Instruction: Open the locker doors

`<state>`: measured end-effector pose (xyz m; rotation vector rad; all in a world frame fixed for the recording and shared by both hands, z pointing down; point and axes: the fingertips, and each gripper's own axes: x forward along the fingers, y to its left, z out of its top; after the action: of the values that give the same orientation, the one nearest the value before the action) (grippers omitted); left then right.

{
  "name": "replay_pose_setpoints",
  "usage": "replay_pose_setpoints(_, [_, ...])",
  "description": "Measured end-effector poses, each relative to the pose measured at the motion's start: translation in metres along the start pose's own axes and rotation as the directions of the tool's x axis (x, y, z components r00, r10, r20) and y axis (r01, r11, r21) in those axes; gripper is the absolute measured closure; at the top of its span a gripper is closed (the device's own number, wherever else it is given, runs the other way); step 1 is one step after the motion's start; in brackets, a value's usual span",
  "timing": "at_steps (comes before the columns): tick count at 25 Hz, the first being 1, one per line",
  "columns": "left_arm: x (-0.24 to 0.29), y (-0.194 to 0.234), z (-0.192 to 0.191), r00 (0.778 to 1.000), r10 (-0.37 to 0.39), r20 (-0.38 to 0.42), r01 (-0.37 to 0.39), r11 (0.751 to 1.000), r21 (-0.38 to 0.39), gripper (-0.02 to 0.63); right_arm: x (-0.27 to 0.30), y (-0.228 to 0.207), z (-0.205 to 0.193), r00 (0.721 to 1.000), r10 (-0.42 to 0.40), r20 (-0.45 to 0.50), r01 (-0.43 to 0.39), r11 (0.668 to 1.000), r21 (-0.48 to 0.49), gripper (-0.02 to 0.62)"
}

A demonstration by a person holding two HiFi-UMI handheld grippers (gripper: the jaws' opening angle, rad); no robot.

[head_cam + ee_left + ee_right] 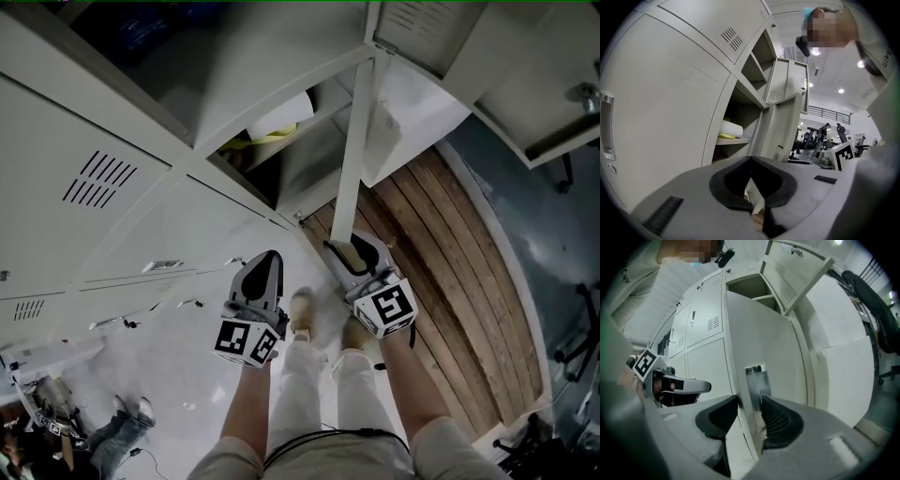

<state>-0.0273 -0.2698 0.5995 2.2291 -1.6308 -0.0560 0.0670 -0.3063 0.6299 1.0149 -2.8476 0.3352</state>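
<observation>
LOCKER ROOM: The person's right gripper [750,404] is closed on the free edge of the lower locker door [357,150]. One ribbed dark pad lies on each face, beside a small bright latch plate [757,380]. The door stands swung well out from the locker row and shows from the head view as a thin pale strip seen edge-on. Between the door and the closed doors [94,225] to its left, the compartment lies open. Its shelf [736,140] carries a white roll [732,128] lying on something flat and yellow [725,136].

The upper door [797,273] above also hangs open, its louvred slots facing out. The left gripper [266,261] hangs just left of the right one, its jaws drawn together on nothing. It is clear of the closed doors, with free air all round it.

The lockers are smooth, pale grey painted sheet metal with sharp folded edges and rows of narrow vent slots [98,178]. To the right of the open door runs a curved band of brown plank floor [450,272], bare and unobstructed. Beyond that lies dull grey floor [553,244], and office chairs [813,136] stand farther back under ceiling spotlights. The person's pale shoes [302,314] stand close to the door's foot.
</observation>
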Motion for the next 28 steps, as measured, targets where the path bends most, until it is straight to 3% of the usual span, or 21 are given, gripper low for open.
replay_pose_setpoints(14, [0.02, -0.038, -0.001, 0.999, -0.048, -0.01, 0.048, 0.999, 0.01, 0.607, -0.058, -0.048, -0.003, 0.993, -0.117, 0.021, 0.117, 0.993, 0.017, 0.449])
replay_pose_setpoints(20, [0.026, -0.049, 0.002, 0.998, -0.061, -0.015, 0.061, 0.998, 0.016, 0.607, -0.089, -0.086, -0.003, 0.97, -0.239, 0.047, 0.233, 0.966, 0.11, 0.477])
replay_pose_setpoints(28, [0.029, -0.051, 0.011, 0.998, -0.059, -0.011, 0.059, 0.998, 0.034, 0.607, -0.105, -0.125, 0.0, 0.948, -0.315, 0.037, 0.31, 0.945, 0.108, 0.483])
